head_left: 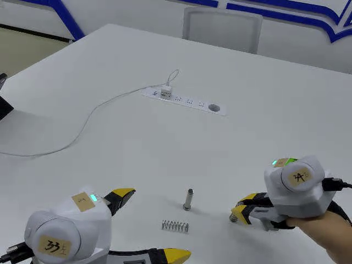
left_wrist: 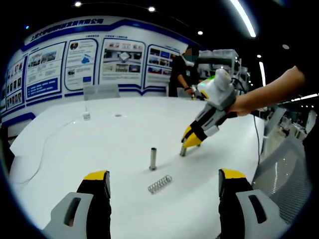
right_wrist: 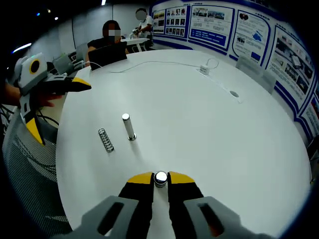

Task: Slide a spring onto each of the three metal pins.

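Right gripper [right_wrist: 160, 182]: jaws drawn in tight on the held pin [right_wrist: 160, 178], one yellow tip on each side just under its shiny round head; in the left gripper view the pin's foot looks to be at the table, though I cannot tell whether it rests there
Left gripper [left_wrist: 164, 177]: jaws spread wide with nothing between them; low over the near edge of the table, aimed toward the spring
Spring [head_left: 175, 225]: lying on its side on the table, loose; just beside the standing pin, on the person's side of it, and nearer the left gripper than the right
Standing pin [head_left: 188, 199]: upright on its wider foot, bare; apart from the held pin
Table [head_left: 165, 148]: white and flat; a power strip [head_left: 184, 102] and its cable [head_left: 82, 129] lie well apart from the work, toward the far side
Step in hand: probably placing or steadying a pin with the right gripper; no spring is on any pin, so the task looks barely begun; two pins and one spring can be seen
Next move: the left gripper would have to come down to table level and close lightly on the spring's coils; then turn it on end, line its bore over a pin's top and let it slide down; a hard squeeze could crush the coils, and a nudge could topple the free-standing pin
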`<state>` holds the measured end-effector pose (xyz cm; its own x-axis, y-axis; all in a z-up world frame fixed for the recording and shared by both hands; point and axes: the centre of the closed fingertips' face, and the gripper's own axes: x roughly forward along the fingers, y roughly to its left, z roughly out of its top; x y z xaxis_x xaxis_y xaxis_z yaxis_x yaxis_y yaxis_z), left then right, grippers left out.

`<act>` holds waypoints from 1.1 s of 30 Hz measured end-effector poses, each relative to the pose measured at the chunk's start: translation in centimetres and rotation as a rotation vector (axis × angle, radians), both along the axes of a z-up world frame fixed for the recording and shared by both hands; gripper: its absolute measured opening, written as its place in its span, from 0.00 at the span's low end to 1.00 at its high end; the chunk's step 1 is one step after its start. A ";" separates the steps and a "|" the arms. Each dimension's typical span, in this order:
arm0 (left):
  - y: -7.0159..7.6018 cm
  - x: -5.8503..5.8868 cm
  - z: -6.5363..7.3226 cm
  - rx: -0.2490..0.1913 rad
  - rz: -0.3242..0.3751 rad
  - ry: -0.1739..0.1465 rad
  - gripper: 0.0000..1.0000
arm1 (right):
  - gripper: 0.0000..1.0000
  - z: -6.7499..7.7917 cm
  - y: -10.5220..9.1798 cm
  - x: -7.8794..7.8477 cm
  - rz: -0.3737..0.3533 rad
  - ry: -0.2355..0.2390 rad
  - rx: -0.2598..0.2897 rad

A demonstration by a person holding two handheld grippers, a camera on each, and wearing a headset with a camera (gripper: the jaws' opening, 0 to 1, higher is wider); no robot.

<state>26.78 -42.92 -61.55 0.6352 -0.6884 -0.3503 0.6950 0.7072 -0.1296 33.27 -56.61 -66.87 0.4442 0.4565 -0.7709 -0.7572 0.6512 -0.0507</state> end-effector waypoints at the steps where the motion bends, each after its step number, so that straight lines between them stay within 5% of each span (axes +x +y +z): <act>1: 0.0 0.0 0.0 0.001 0.000 0.000 0.92 | 0.12 0.0 0.0 0.0 0.001 -0.001 -0.001; 9: -0.1 -0.1 -0.1 0.006 -0.005 0.004 0.91 | 0.12 0.1 0.0 -0.1 0.004 -0.011 0.006; 22: -0.3 -0.2 -0.2 0.017 -0.018 0.004 0.91 | 0.14 2.5 -0.6 -0.3 -0.009 -0.067 0.058; 33: -0.2 -0.2 -0.2 0.013 -0.017 0.007 0.91 | 0.14 4.4 2.2 -1.4 0.074 -0.110 0.088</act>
